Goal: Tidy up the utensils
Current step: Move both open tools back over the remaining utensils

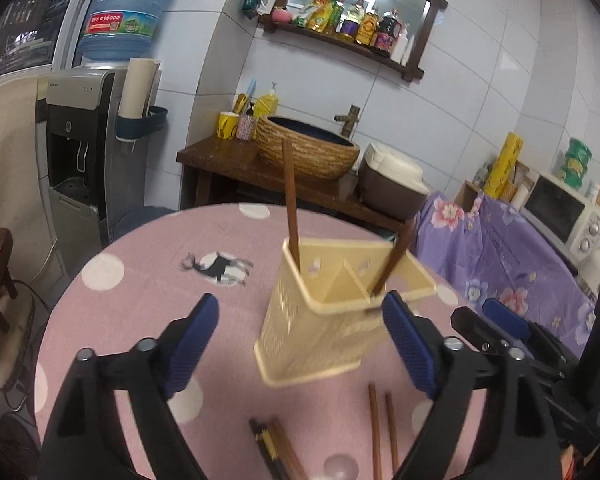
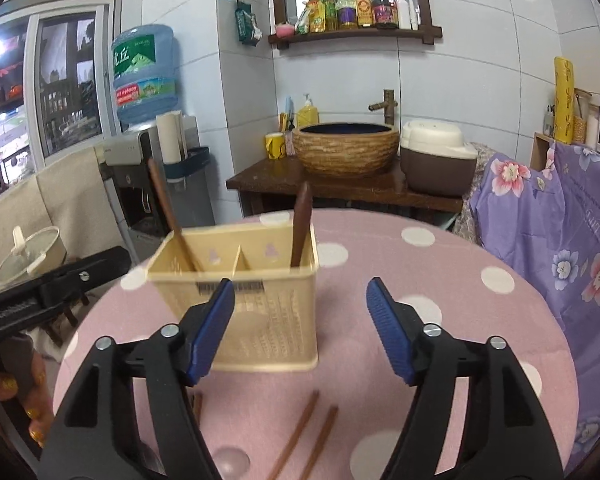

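Utensils are split: one brown stick (image 2: 302, 228) stands in the right compartment of the cream holder (image 2: 260, 312) mid-table, another (image 2: 168, 216) leans in the left, while loose chopsticks (image 2: 308, 440) lie near, on the pink dotted tablecloth (image 2: 440, 280). Left gripper (image 1: 300, 344) and right gripper (image 2: 300, 328) both hang over the near edge, jaws apart and empty. Risk, as I judge it: a low finger could nudge the light holder and tip it
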Tool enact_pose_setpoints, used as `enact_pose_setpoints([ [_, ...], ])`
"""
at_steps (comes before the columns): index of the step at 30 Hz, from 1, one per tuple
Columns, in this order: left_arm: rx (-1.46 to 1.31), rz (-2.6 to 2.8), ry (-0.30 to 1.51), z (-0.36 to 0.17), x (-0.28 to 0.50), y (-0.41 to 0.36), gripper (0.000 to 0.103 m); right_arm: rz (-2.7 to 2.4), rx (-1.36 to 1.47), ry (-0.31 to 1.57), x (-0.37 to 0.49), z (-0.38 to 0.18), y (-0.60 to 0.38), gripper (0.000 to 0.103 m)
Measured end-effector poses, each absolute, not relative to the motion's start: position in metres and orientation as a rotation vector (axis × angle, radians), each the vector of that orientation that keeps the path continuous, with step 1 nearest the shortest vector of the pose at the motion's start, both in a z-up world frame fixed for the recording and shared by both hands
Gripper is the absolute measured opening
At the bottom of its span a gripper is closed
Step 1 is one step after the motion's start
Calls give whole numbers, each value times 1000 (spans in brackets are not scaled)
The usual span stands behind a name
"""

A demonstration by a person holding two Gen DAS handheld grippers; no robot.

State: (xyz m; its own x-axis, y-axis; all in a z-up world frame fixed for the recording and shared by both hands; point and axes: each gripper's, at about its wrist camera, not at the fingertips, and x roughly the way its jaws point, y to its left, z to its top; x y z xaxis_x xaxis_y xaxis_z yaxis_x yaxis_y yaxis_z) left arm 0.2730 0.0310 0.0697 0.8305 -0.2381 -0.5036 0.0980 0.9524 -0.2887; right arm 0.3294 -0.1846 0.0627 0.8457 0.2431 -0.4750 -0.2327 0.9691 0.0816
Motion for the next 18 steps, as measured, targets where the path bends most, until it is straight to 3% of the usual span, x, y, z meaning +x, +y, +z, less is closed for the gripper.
enact_pose_setpoints([
  [3,-192,-178,598,53,249,27,95,259,7,548,310,47,-192,73],
  [4,-170,-174,609,46,242,26,98,262,6,559,303,42,-195,79],
  [18,-213,-46,783,-32,173,40,97,197,-72,660,221,-31,-209,81],
])
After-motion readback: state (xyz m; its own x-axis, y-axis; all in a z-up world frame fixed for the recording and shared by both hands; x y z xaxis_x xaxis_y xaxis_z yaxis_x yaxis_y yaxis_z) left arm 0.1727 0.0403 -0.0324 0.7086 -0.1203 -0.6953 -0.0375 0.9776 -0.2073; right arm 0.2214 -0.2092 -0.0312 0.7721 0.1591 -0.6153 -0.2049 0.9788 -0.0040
